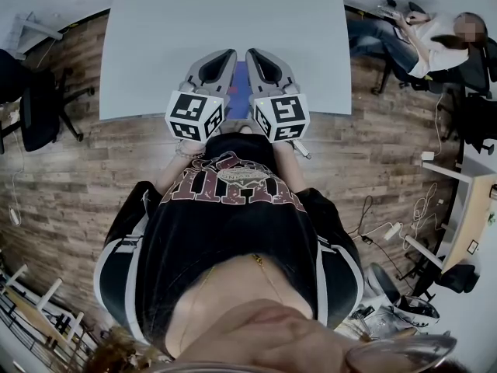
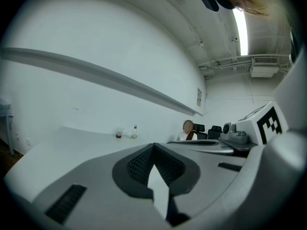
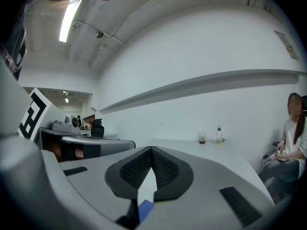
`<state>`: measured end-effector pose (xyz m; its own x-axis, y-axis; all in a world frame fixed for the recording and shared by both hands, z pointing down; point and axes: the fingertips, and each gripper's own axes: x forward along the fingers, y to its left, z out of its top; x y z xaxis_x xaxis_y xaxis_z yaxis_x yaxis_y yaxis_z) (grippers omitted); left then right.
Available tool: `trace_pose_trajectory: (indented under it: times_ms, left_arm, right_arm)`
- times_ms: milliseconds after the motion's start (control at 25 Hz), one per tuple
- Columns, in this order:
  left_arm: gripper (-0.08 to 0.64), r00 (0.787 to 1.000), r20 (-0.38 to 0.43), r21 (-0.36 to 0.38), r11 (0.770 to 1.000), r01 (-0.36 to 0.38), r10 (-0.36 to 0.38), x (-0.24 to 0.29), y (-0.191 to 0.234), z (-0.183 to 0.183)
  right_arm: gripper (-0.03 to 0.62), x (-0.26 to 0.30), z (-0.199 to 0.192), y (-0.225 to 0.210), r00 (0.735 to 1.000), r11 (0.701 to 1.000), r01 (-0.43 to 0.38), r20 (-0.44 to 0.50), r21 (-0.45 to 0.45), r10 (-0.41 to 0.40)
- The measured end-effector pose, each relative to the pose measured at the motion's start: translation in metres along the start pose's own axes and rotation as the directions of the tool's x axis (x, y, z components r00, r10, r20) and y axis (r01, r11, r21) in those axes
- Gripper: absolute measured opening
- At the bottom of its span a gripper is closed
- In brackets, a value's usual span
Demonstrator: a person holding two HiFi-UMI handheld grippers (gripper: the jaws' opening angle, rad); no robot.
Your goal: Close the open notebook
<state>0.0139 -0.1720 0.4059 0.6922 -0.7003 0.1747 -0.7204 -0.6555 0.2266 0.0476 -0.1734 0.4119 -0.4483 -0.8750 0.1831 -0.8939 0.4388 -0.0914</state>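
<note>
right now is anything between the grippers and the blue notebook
Nothing visible does. The left gripper and right gripper, both shut, are held side by side over the table. A strip of the blue notebook shows in the gap between them.

The left grey plastic gripper (image 1: 230, 54) and the right grey plastic gripper (image 1: 251, 53) are each marked with a cube of black-and-white squares. A blue flat notebook (image 1: 240, 84) is seen against the pale grey smooth table (image 1: 155, 37). The brown wood-plank floor (image 1: 78, 185) is streaked with darker grain.

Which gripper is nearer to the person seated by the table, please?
Right. The right gripper lies on the seated person's side; the left gripper lies beyond it, farther away.
</note>
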Motion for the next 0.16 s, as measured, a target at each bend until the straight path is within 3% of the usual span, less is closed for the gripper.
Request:
trace_pose_trajectory:
  times_ms: [160]
  left_arm:
    - [0.046,1.0,-0.004,-0.002,1.0,0.001,-0.001,0.0047,0.0007,-0.0028]
  right_arm:
    - [0.02,0.0018,-0.0038,-0.0041,1.0,1.0,0.001,-0.006,0.004,-0.001]
